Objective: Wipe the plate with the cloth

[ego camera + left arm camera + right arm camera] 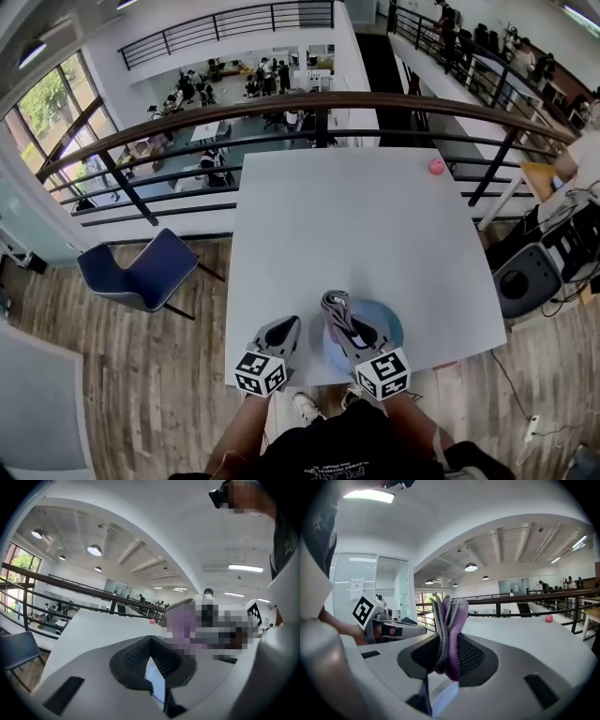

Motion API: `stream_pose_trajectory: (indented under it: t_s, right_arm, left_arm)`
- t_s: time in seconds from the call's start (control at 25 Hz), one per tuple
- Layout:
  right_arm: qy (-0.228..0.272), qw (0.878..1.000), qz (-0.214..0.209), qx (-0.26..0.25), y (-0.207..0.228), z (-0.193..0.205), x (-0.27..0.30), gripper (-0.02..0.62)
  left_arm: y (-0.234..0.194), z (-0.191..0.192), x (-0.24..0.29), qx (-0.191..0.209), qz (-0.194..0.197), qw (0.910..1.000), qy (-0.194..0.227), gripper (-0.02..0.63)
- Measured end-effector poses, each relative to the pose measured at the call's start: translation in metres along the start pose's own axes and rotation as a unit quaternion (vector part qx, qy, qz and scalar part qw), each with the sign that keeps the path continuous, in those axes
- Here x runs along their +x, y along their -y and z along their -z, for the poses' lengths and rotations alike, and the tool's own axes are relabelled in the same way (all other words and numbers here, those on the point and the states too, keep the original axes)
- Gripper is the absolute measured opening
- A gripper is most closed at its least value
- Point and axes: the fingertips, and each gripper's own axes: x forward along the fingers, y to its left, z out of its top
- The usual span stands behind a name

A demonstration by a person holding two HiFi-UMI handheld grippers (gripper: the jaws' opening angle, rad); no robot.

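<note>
A pale blue plate (391,323) lies on the white table (356,225) near its front edge. My right gripper (337,309) hovers over the plate's left part, shut on a folded grey and purple cloth (334,302). In the right gripper view the cloth (449,620) stands up between the pads, clamped at its lower end. My left gripper (287,326) sits just left of the plate, its jaws shut with nothing between them (151,641). The plate's middle is hidden under the right gripper.
A small pink ball (436,166) rests near the table's far right corner. A dark railing (319,103) runs behind the far edge over an open drop. A blue chair (141,272) stands left of the table, and equipment (525,277) to the right.
</note>
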Motion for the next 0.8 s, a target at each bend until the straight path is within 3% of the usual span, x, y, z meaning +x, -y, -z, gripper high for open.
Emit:
stream_pose_trajectory:
  t_s: [0.48,0.8]
  right_arm:
    - [-0.023,0.999,0.011,0.024,0.019,0.027,0.002,0.115]
    - [-0.067,0.997,0.023,0.036,0.043,0.079,0.008,0.115]
  left_arm:
    - [0.0,0.034,0.023,-0.022,0.004,0.9994,-0.026,0.003]
    - [-0.008,0.073,0.044,-0.036,-0.008,0.998,-0.052,0.003]
